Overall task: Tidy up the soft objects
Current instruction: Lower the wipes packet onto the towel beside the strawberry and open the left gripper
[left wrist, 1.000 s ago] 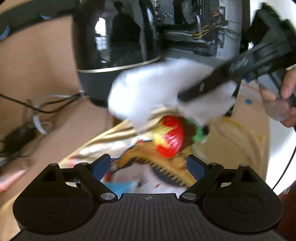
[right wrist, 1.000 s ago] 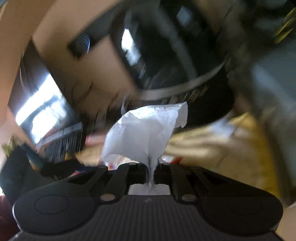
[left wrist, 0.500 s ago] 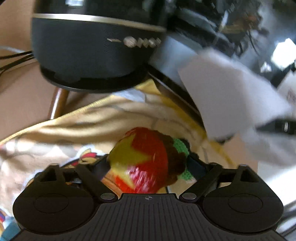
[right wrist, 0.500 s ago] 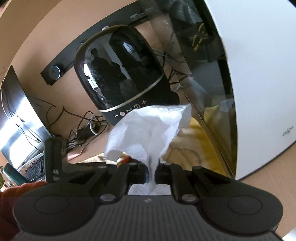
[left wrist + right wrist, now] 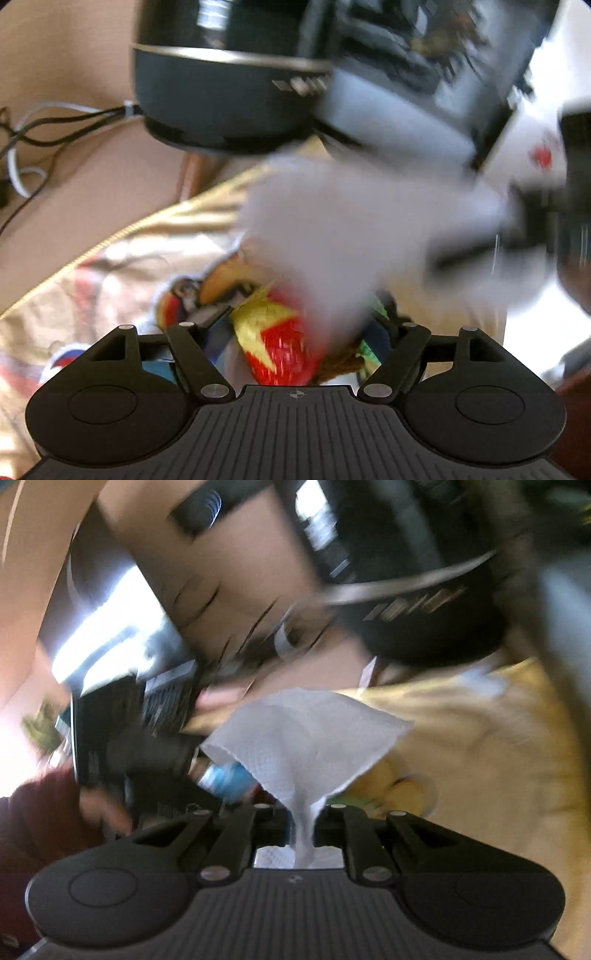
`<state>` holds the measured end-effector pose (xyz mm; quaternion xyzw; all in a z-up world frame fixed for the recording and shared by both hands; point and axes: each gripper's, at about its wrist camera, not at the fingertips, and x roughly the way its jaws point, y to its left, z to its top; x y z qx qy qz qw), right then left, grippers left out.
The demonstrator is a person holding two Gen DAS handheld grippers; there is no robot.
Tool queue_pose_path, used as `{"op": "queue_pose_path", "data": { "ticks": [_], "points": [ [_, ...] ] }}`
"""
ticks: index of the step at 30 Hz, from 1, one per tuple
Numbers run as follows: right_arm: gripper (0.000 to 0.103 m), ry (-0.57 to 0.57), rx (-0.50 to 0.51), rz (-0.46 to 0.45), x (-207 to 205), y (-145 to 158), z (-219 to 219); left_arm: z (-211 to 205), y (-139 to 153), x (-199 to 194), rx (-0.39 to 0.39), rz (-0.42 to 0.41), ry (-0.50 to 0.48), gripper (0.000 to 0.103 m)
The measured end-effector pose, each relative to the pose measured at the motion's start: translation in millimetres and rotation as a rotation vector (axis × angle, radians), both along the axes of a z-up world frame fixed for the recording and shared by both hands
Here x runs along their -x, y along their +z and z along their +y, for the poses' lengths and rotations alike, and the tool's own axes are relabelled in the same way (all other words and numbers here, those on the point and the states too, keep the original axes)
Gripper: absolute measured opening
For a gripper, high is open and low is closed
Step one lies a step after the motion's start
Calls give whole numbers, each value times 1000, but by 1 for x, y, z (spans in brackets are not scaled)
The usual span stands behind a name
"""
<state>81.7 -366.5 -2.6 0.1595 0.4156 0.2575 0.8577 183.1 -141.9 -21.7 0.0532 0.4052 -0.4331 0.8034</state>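
Midway, I judge: right tool (image 5: 303, 821) pinches a white tissue (image 5: 306, 738); left tool (image 5: 295, 332), at its six o'clock, grips the red-yellow toy (image 5: 280, 343); neither is placed yet.

Your tan desk (image 5: 85, 177) carries a yellow printed cloth (image 5: 110, 266), a black rounded speaker (image 5: 221, 92) and loose cables (image 5: 44, 125).
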Motion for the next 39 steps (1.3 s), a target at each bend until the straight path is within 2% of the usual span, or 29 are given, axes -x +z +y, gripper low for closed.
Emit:
{"op": "queue_pose_path", "data": {
  "ticks": [3,6,9,11,13,15,16,17,18,19,20,22,24,28,29,31,32,34,36,39],
  "points": [
    [12,59,26,46,-6,-13,19,22,15,0,10,-41,50,92],
    [12,92,24,105,-5,-25,23,57,22,3,-11,-68,123,93],
    [10,109,25,154,-1,-37,21,87,12,5,-20,0,201,93],
    [11,109,48,174,4,-41,17,92,3,8,-33,37,201,94],
    [11,98,92,172,8,-40,13,89,-3,11,-72,32,219,94],
    [15,79,88,162,10,-35,5,84,-11,13,-103,29,248,94],
    [15,70,93,148,10,-31,3,82,-14,12,-107,31,272,94],
    [23,61,114,126,9,-27,3,80,-16,11,-118,11,307,94],
    [38,52,148,91,10,-20,5,77,-18,11,-130,-13,343,95],
    [45,40,186,51,10,-13,7,76,-18,12,-143,-40,373,95],
    [47,38,210,9,11,-7,11,75,-18,13,-157,-67,403,94],
    [48,53,224,-61,10,5,18,78,-18,12,-152,-49,426,94],
    [51,77,229,-125,7,12,29,82,-20,11,-124,-13,413,94],
    [51,142,268,-237,-13,11,61,81,-19,17,-83,5,358,94],
    [46,165,280,-248,-19,8,68,81,-19,17,-72,8,353,94],
    [20,197,304,-271,-32,1,80,84,-15,21,-57,4,356,94],
    [4,194,314,-280,-38,-1,82,86,-13,23,-57,1,364,94],
    [4,150,316,-293,-49,0,79,96,-7,28,-65,-13,396,94],
    [4,98,232,-265,-58,6,60,114,2,36,-75,-40,449,95],
    [4,45,41,-157,-59,11,19,153,10,44,-104,-79,575,97]
  ]
}}
